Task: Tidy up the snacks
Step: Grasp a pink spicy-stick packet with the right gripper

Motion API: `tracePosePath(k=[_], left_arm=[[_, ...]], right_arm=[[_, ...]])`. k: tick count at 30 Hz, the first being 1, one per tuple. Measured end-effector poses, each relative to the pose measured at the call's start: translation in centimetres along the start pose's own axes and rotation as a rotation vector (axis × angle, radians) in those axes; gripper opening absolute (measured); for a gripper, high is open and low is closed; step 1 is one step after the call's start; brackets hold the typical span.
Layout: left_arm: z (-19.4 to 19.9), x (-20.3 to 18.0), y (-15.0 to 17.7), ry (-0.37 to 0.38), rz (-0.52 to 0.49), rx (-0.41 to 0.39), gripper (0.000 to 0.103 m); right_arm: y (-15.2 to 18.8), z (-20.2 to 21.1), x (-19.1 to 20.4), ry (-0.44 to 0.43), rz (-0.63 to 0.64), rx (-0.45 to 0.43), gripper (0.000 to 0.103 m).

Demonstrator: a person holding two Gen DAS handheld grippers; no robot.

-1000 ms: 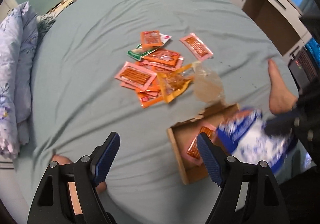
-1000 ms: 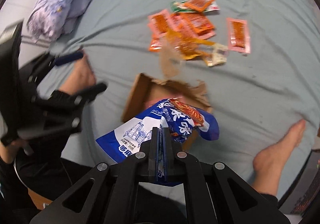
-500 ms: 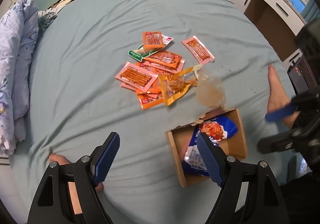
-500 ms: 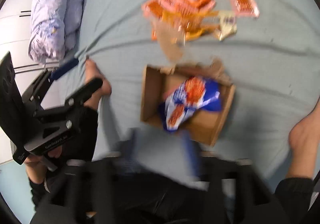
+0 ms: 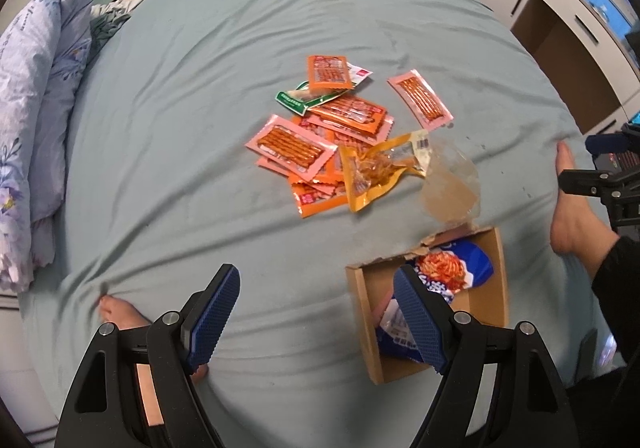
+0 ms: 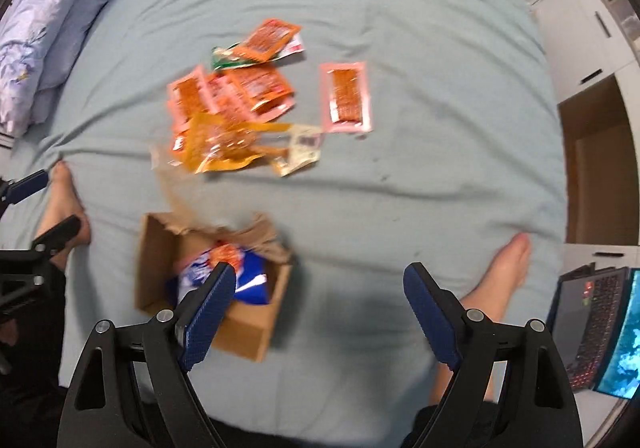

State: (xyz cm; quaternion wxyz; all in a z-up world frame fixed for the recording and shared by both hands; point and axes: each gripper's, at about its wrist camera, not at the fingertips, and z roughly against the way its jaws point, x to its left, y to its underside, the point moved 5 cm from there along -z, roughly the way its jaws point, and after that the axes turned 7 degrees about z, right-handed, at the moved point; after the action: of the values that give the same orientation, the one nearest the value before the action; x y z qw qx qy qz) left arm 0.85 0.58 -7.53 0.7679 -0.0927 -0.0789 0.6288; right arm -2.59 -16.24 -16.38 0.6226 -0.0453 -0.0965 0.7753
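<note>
A torn cardboard box (image 5: 362,312) (image 6: 156,260) lies on the bed with a blue snack bag (image 5: 460,272) (image 6: 248,280) lying inside it. Beyond it is a pile of orange and pink snack packets (image 5: 320,144) (image 6: 232,96), with a yellow packet (image 5: 376,172) (image 6: 224,144) at its near side. One pink packet (image 5: 420,98) (image 6: 346,96) lies apart. My left gripper (image 5: 316,276) hangs open above the sheet, left of the box. My right gripper (image 6: 320,272) is above the sheet right of the box; its jaws are opening and hold nothing.
A clear crumpled wrapper (image 5: 452,184) lies just beyond the box. The person's bare feet (image 5: 568,208) (image 5: 120,312) rest on the sheet either side. Floral pillows (image 5: 32,96) line the left edge. An open laptop (image 6: 592,320) and white cabinets (image 5: 560,8) stand at the right.
My right gripper let go of the blue bag, which dropped into the box, then swung to the right of the box with its jaws spread. The left gripper stayed put.
</note>
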Motion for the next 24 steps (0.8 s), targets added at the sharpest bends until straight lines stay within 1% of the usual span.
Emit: tracePosePath(k=[4, 7, 9, 12, 14, 17, 19, 21, 22, 24], left_arm=[[-0.6, 0.2, -0.8, -0.009, 0.025, 0.005, 0.08], [-0.8, 0.5, -1.7, -0.017, 0.042, -0.007, 0.08], [-1.1, 0.8, -2.5, -0.017, 0.068, 0.001, 0.08], [-1.8, 1.3, -4.5, 0.017, 0.141, 0.03, 0.08], [-2.3, 1.9, -6.2, 0.017, 0.196, 0.033, 0.08], [-3.3, 2.6, -9.3, 0.021, 0.246, 0.032, 0.08], [-4.0, 3.1, -11.3, -0.009, 0.257, -0.005, 0.08], [-4.9, 3.5, -12.5, -0.036, 0.25, -0.033, 0.081], [-5.5, 3.7, -12.9, -0.042, 0.246, -0.042, 0.081], [-7.1, 4.2, -13.1, -0.034, 0.247, -0.039, 0.081]], right_arm=[[0.0, -0.3, -0.3, 0.041, -0.01, -0.027, 0.086], [-0.8, -0.9, -0.7, 0.023, 0.012, -0.043, 0.086], [-1.3, -1.0, -1.8, 0.028, 0.012, -0.054, 0.086], [-2.2, -2.1, -3.1, -0.005, -0.024, -0.062, 0.086], [-2.8, -2.8, -4.2, -0.022, -0.067, -0.053, 0.086], [-4.5, -4.2, -5.5, -0.034, -0.119, -0.032, 0.086], [-5.5, -4.5, -6.1, -0.031, -0.133, -0.038, 0.086], [-6.6, -4.7, -6.7, -0.038, -0.145, -0.045, 0.086], [-6.7, -4.9, -6.6, -0.103, -0.139, 0.028, 0.086], [-7.7, -5.7, -6.9, -0.102, -0.134, 0.034, 0.086]])
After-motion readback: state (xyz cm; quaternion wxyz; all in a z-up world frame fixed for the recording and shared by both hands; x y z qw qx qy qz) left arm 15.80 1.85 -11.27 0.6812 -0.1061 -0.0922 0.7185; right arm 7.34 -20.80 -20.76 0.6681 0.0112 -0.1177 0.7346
